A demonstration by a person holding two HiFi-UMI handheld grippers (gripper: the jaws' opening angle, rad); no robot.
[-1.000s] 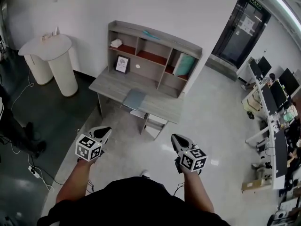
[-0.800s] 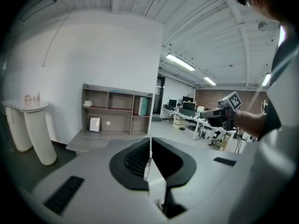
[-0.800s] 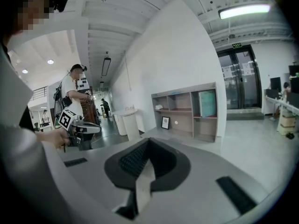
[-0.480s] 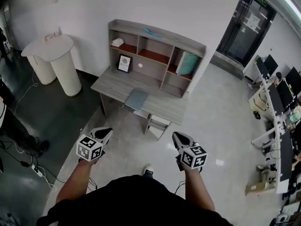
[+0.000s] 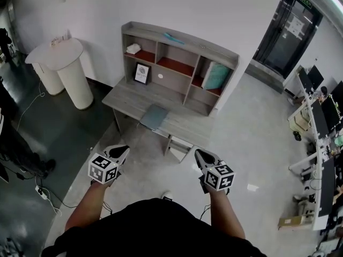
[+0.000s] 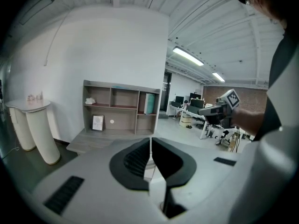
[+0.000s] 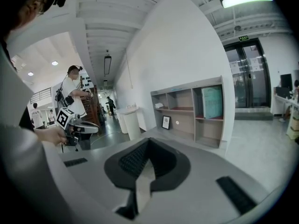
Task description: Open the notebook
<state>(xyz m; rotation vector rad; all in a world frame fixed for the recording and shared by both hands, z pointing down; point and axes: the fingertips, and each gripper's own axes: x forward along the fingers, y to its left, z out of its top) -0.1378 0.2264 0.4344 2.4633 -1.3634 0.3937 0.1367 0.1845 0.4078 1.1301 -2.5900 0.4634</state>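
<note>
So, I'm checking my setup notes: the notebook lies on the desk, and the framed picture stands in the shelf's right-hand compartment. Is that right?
Not quite: the framed picture stands in the shelf's lower left compartment, as the head view shows. The notebook does lie on the desk.

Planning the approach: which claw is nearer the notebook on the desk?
Left, slightly. The left claw is short of the notebook, off its left side; the right claw is short of it, farther off its right.
</note>
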